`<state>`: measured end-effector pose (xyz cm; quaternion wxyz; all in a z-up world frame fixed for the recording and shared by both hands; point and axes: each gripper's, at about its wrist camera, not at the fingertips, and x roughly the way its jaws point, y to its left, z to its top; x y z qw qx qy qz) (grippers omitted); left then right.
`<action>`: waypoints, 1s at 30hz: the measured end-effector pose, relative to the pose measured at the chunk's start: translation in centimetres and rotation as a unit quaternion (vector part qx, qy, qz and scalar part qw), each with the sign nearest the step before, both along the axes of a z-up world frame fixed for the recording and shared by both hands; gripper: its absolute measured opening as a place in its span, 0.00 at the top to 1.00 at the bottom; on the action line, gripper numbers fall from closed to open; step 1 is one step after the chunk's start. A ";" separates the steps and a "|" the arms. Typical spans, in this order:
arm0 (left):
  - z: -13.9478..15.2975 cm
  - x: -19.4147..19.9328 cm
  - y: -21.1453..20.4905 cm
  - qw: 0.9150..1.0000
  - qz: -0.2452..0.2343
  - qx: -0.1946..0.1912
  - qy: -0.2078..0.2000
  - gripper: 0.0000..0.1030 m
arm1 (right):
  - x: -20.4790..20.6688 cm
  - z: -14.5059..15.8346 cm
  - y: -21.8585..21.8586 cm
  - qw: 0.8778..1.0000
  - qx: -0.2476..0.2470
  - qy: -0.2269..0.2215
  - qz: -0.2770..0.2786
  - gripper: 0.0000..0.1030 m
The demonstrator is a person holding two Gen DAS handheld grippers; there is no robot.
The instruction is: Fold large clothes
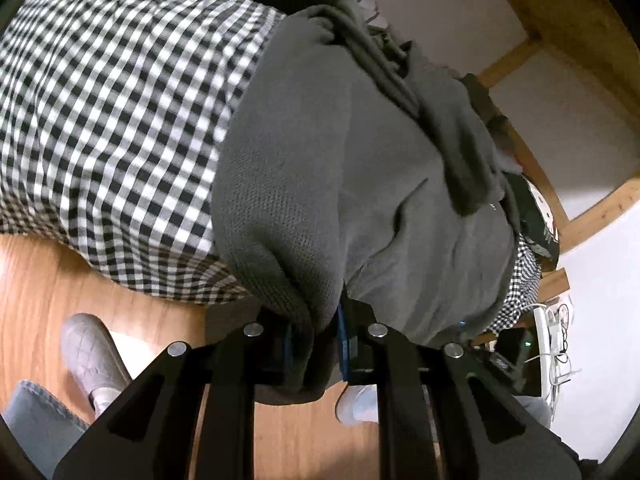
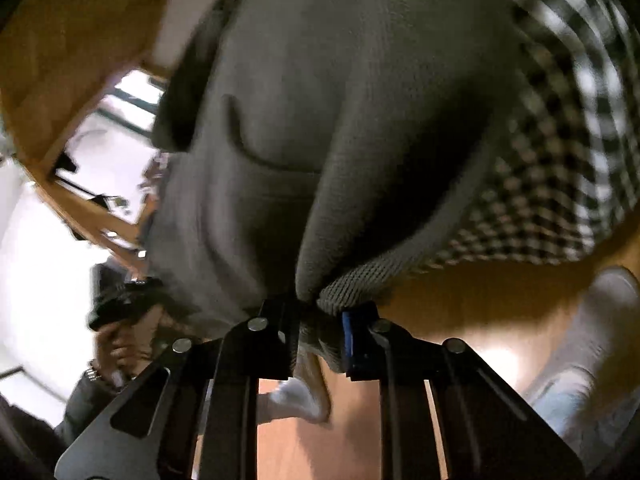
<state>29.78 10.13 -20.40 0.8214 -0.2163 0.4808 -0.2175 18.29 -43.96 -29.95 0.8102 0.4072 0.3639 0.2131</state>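
A large grey knit garment lies on a black-and-white checked cloth, bunched into folds at its far end. My left gripper is shut on the near edge of the garment, which hangs down between the jaws. In the right wrist view the same grey garment fills the middle, blurred. My right gripper is shut on another bunched part of its near edge. The checked cloth shows to the right there.
A wooden frame and white wall stand behind the cloth. Wooden floor lies below, with the person's grey slipper and a white sock. A black printed item and cables sit at the right.
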 end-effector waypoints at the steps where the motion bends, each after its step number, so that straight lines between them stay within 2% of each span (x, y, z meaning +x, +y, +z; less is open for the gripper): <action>1: -0.2 0.0 0.0 1.000 0.002 0.000 0.002 0.85 | -0.1 0.5 -0.1 1.000 0.006 -0.009 0.001 0.84; 4: -0.5 -0.1 0.2 1.000 0.006 0.000 0.005 0.85 | -1.1 3.1 -0.2 0.998 0.039 -0.043 -0.006 0.85; 8: -0.3 -0.1 0.1 1.000 0.012 -0.005 0.008 0.85 | -3.2 6.0 -2.2 0.989 0.102 -0.097 -0.040 0.85; 11: -0.4 0.0 0.2 1.000 0.017 -0.013 0.013 0.85 | -4.4 7.9 -3.9 0.987 0.116 -0.104 -0.049 0.85; 13: -0.4 0.0 0.0 1.000 0.020 -0.010 0.017 0.85 | -4.8 8.0 -3.9 0.993 0.094 -0.053 -0.043 0.85; 14: -0.6 0.0 0.1 1.000 0.022 -0.008 0.019 0.85 | -4.8 7.3 -3.7 0.997 0.070 0.009 -0.037 0.85; 17: -1.6 0.0 0.2 0.999 0.027 -0.002 0.034 0.84 | -5.8 5.0 -2.7 0.993 0.008 0.114 -0.023 0.85; 21: -2.5 -0.3 0.6 0.999 0.034 -0.001 0.040 0.82 | -6.8 3.1 -3.4 0.983 0.009 0.176 -0.057 0.85; 23: -2.5 -0.4 0.5 0.999 0.034 0.007 0.039 0.81 | -7.6 2.6 -4.0 0.980 0.025 0.185 -0.075 0.85; 25: -2.6 -0.5 0.3 0.999 0.034 0.018 0.036 0.80 | -7.8 2.9 -3.6 0.981 0.024 0.177 -0.072 0.85; 30: -2.9 -1.1 -0.3 0.999 0.036 0.014 0.035 0.80 | -8.1 4.9 -4.1 0.989 0.061 0.116 -0.072 0.85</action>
